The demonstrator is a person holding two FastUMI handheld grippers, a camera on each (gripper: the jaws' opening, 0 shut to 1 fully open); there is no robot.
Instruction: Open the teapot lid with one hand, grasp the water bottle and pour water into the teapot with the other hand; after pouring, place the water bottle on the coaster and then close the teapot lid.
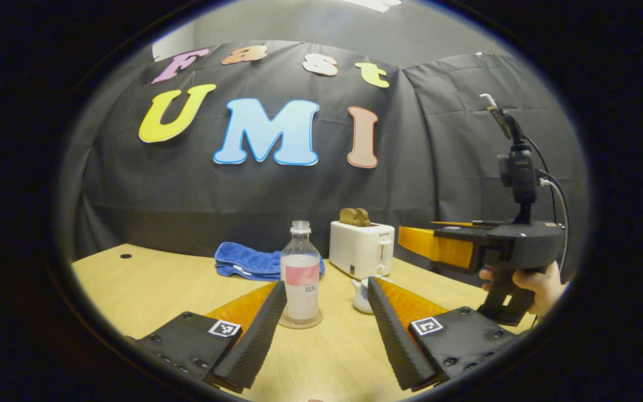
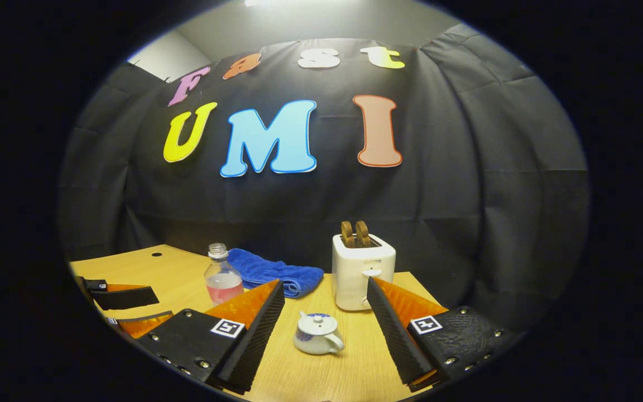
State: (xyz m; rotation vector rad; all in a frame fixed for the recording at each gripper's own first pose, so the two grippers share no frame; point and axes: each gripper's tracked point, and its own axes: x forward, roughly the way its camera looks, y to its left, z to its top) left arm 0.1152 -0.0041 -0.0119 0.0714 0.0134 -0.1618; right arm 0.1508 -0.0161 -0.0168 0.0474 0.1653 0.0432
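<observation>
Porcelain teapot (image 2: 317,333) dead ahead between right gripper (image 2: 326,329) wide jaws, lid on; nearer than left gripper (image 1: 327,329). Clear upright water bottle (image 1: 300,272) ahead of left's wide jaws

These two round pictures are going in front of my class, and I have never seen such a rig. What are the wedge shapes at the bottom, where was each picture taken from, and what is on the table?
No robot here: a person holds a two-finger claw in each hand, and a camera rides on each claw, looking forward along its fingers. The wedges at the bottom are those fingers.

The left gripper view comes from the left claw. It is open and faces the water bottle, which stands uncapped on a round coaster. At the right edge you see the other claw and the hand gripping it.

The right gripper view comes from the right claw, also open, facing a small white teapot with its lid on.

Also on the wooden table: a blue towel and a white toaster with bread in its slots. Neither claw holds anything.
</observation>
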